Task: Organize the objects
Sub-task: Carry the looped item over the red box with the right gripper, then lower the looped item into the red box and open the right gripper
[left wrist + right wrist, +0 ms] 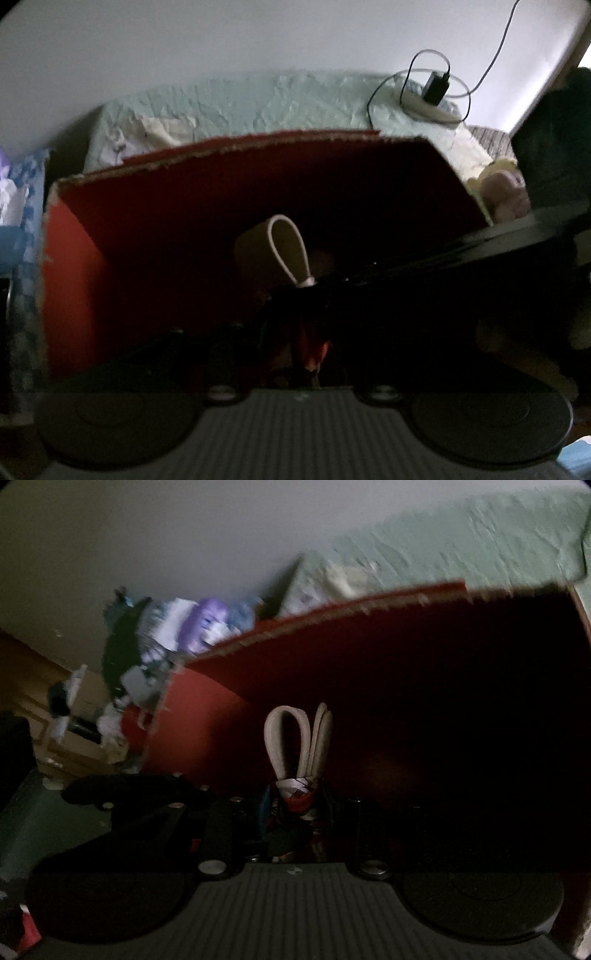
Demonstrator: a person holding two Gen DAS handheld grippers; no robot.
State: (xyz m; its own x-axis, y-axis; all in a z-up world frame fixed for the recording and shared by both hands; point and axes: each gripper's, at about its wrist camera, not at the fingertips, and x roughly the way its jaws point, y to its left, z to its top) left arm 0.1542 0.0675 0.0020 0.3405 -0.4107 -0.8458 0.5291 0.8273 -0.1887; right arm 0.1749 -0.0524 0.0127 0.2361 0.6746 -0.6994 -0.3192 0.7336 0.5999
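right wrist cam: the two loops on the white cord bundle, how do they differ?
The left loop is open and wide, red box showing through it; the right loop is pinched flat and narrow, reaching slightly higher. Both are white and rise from the same wrapped base.

Bg: pale green bedspread w/ black charger + cable on it — white wall behind.

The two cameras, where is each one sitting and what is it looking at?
Left wrist: sits on the left gripper, looking into the red box at a white cord loop; the other gripper's dark body shows at right.
Right wrist: sits on the right gripper, looking into that box at looped white cord.
Shared: red box, green blanket.
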